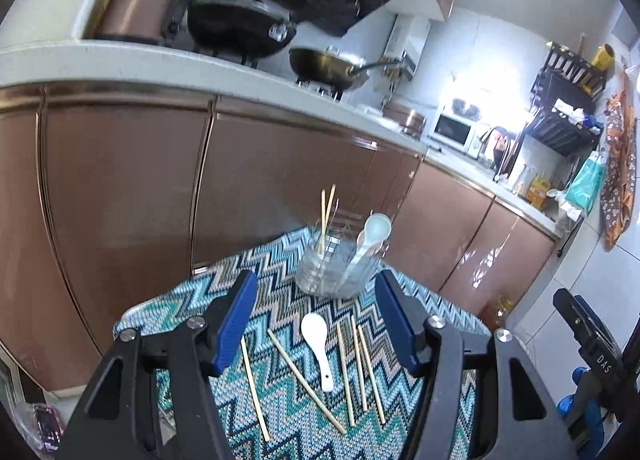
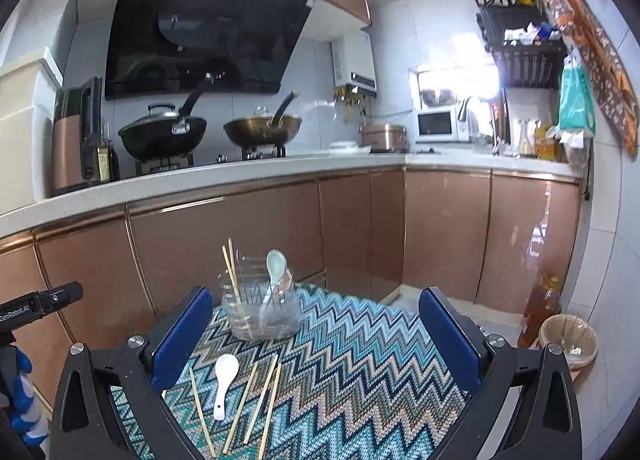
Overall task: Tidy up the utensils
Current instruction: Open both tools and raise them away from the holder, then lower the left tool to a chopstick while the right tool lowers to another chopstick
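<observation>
A clear glass holder [image 1: 335, 272] [image 2: 262, 312] stands at the far side of a zigzag-patterned cloth [image 1: 280, 272] [image 2: 360, 348]. It holds two chopsticks [image 1: 325, 220] [image 2: 232, 272] and a pale spoon [image 1: 370, 238] [image 2: 274, 272]. A white spoon [image 1: 320, 348] [image 2: 223, 384] and several loose chopsticks [image 1: 306, 384] [image 2: 256, 404] lie flat on the cloth. My left gripper [image 1: 316, 300] is open and empty above them. My right gripper [image 2: 316, 324] is open and empty, with the utensils at its lower left. Each gripper shows at the edge of the other's view.
Copper-coloured cabinets [image 2: 248, 244] stand right behind the table under a white counter [image 2: 224, 180] with two woks [image 2: 262, 128]. An oil bottle [image 2: 538, 312] and a lined bin [image 2: 568, 340] stand on the floor at the right.
</observation>
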Demonstrator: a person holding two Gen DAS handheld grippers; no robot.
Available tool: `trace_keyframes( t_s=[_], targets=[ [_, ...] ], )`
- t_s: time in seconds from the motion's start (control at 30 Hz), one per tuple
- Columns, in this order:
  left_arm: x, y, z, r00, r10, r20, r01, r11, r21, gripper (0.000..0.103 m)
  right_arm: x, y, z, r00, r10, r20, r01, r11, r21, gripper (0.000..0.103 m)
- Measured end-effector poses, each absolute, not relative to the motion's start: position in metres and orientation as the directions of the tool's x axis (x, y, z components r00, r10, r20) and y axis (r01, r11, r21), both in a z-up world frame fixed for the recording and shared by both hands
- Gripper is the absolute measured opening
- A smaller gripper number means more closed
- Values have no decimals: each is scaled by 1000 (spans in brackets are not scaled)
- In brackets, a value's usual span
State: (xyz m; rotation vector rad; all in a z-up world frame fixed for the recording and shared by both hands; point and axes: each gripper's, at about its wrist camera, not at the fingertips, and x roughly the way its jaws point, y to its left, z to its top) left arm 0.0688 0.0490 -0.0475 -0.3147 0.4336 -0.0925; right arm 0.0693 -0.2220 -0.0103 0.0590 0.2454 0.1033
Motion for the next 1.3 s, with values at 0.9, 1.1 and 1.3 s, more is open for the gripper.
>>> trace_keyframes(
  t_s=[0.9,1.1,1.3],
  targets=[
    [224,58,-176,444,-380,-812,-104,878,-468,46,272,-181,-146,454,378,-807,-324,914,246,41],
    [245,58,-193,373,-381,-846,-147,876,-459,42,312,-171,-175,349,363,-864,-317,913,256,29],
    [257,55,-206,323,-390,-862,-164,874,-457,39,335,-162,-189,301,345,-889,-323,914,245,25]
  ],
)
